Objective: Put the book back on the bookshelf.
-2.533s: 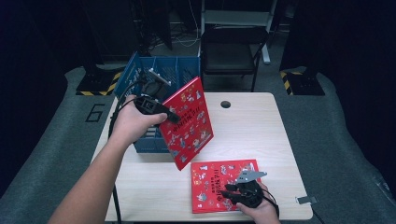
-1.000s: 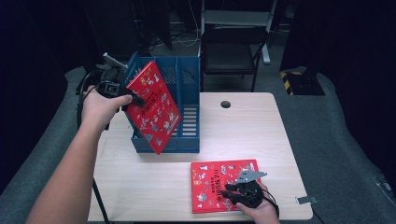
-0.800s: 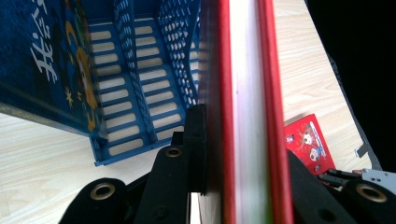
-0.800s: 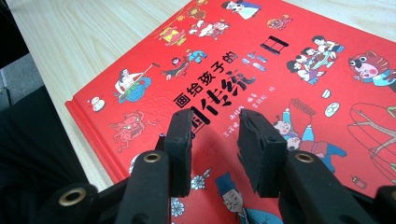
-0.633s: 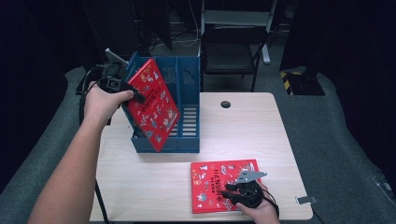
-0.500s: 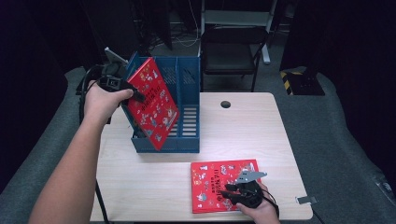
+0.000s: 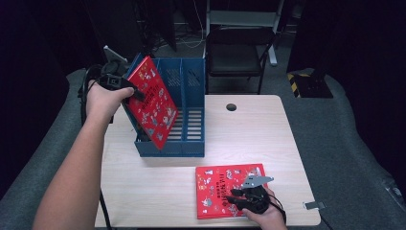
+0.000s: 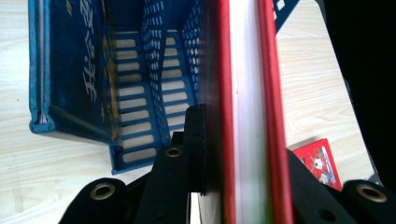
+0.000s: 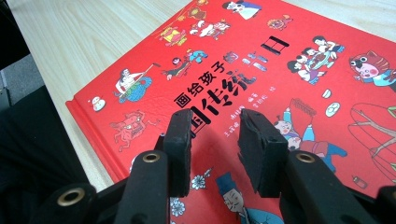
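left fingers [image 8: 196,140]: clamped on book [image 7: 152,101] | book: tilted over rack [image 7: 191,120], lower edge in left slot (long axis leans left) | right fingers [image 9: 180,149]: apart, resting above second book [image 7: 225,184] on surface [image 7: 249,129], gripping nothing

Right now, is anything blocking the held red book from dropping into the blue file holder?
Nothing visible blocks it. The left gripper grips the red book, tilted over the blue file holder. A blue book fills the neighbouring slot; the slot beneath looks free.
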`<state>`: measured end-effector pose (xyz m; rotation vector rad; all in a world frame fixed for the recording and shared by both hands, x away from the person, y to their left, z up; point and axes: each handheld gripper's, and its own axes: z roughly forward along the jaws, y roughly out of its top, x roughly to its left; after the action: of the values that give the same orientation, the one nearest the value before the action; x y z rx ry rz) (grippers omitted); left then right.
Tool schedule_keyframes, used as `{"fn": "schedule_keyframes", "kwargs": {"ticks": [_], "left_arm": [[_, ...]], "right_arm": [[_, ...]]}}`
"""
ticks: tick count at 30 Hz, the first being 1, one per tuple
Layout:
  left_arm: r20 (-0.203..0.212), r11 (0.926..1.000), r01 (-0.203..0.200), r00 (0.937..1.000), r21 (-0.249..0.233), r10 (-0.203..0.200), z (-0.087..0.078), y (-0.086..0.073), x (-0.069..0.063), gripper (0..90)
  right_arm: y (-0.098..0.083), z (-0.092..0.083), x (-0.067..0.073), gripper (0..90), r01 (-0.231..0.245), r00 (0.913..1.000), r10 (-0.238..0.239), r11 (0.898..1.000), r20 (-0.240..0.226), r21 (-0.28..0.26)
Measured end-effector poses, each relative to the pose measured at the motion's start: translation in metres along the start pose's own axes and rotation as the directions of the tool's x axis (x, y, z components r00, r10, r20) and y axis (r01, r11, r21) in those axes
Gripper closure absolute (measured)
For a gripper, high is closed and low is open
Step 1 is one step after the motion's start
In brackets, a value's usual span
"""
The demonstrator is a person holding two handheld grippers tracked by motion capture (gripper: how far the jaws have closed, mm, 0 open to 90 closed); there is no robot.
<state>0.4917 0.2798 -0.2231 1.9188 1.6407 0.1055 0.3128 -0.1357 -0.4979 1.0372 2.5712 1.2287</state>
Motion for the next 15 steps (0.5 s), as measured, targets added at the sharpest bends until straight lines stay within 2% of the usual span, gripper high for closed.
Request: {"fn": "schedule_keyframes", "kwargs": {"ticks": [6, 12, 15], "left_arm": [[-0.021, 0.9997, 0.016, 0.9996, -0.017, -0.017, 0.005, 0.005, -0.003, 79.3], [-0.023, 0.9998, 0.020, 0.9996, -0.004, -0.020, 0.011, 0.009, -0.005, 79.3], [-0.025, 0.9998, 0.022, 0.9995, -0.002, -0.022, 0.013, 0.010, -0.005, 79.3]], "right_arm": [[0.000, 0.000, 0.000, 64.3, 0.001, 1.0000, -0.001, 1.000, -0.002, 0.000], [0.000, 0.000, 0.000, 64.3, -0.004, 0.9999, 0.004, 1.000, -0.011, -0.002], [0.000, 0.000, 0.000, 64.3, -0.002, 1.0000, 0.002, 1.000, 0.002, -0.003]]}}
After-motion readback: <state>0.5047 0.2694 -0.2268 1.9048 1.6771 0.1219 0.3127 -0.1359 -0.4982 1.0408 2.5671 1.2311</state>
